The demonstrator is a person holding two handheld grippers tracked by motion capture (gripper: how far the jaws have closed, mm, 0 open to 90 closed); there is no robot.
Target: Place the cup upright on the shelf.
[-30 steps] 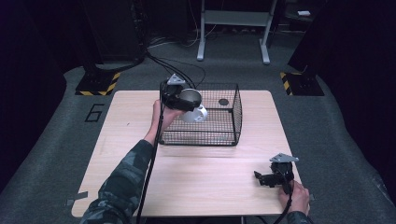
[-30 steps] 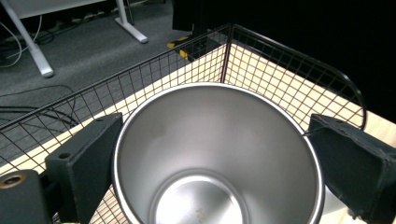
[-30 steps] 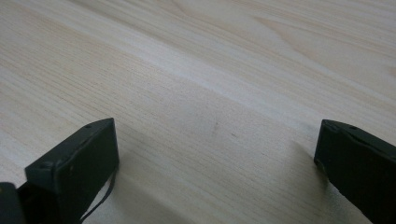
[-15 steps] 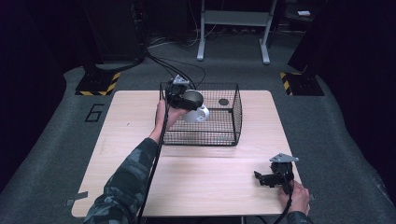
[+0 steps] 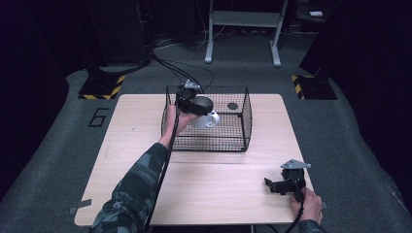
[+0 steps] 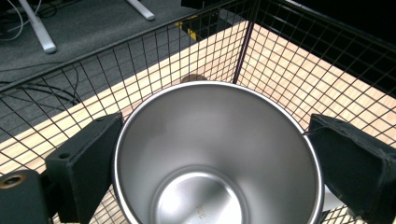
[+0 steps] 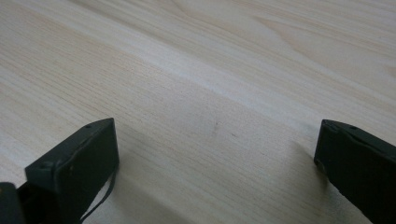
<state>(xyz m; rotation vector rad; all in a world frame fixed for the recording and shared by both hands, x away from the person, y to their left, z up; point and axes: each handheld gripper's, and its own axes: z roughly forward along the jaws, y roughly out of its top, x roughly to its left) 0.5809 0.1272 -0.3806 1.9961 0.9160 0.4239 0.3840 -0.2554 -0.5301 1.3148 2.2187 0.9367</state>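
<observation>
Step in hand: a steel cup (image 6: 217,158) is held by the left gripper (image 5: 190,99) inside the wire basket (image 5: 245,124); this is judged to be the placing of the cup into the basket, with release not yet made.

Left jaws: clamped on the cup, one black jaw pressed to each side of its rim, as seen in the left gripper view.

Cup position: within the basket's left half, above the basket floor in the high view; its open mouth faces the gripper camera. Whether its base touches the floor cannot be told, the view there being poor.

Basket: set on the far middle of the counter (image 5: 136,145), open at the top; a small dark round object (image 5: 232,106) lies near its far right corner, apart from the cup, and is perhaps a lid or disc.

Right gripper (image 5: 286,182): rested low at the near right of the counter, well apart from the basket.

Right jaws: spread wide, nothing between them; bare wood grain is seen in the right gripper view.

Next move, as judged: the cup is to be lowered until it is borne by the basket floor, the jaws then opened and the gripper drawn upward clear of the wire walls.

Care required: the mesh lies close to the left hand (image 5: 176,119), so a straight lift is called for.
</observation>
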